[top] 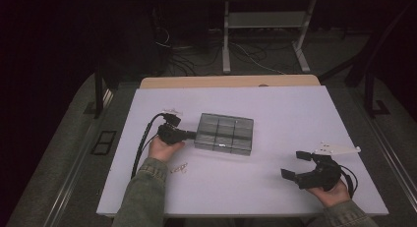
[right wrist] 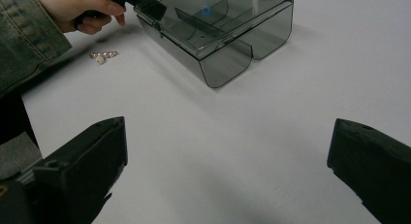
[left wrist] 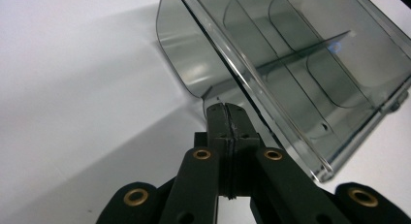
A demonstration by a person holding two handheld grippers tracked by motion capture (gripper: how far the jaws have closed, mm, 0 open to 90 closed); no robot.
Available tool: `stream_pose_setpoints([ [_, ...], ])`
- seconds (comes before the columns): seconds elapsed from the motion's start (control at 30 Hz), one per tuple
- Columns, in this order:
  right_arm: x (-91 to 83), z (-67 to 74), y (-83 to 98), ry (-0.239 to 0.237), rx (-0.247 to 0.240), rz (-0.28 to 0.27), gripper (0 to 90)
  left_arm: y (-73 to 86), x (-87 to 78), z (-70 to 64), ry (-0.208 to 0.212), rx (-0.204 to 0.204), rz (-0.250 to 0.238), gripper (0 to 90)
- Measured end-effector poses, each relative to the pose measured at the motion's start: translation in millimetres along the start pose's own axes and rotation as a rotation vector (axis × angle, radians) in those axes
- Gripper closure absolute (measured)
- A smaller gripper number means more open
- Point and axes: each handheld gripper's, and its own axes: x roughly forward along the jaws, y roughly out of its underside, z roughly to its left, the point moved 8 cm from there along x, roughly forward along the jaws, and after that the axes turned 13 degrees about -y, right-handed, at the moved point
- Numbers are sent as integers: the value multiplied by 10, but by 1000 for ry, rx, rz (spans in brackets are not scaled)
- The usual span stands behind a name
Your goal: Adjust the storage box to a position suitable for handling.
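Box: smoky clear compartment box point(top: 225, 134) sat mid-tabletop point(top: 275, 109), lid seemingly down.
Left tool point(top: 193, 135): clenched, tips at the box's left edge.
Right tool point(top: 296, 164): released, holding nothing, well apart.
Progress: likely early; small trinkets point(top: 179, 168) lay outside, unloaded.

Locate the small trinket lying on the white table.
In the high view the trinket lies left of centre near the table's front edge, just right of the left sleeve and in front of the clear box.
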Motion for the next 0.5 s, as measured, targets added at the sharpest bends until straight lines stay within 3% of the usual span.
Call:
stream_pose_setpoints([
  [0.27,4,-2,0,0,1,3,4,65,-32,-207,58,17,5,890],
  [0.5,13,-16,-2,-1,4,7,4,120,-43,-355,74,58,26,890],
])
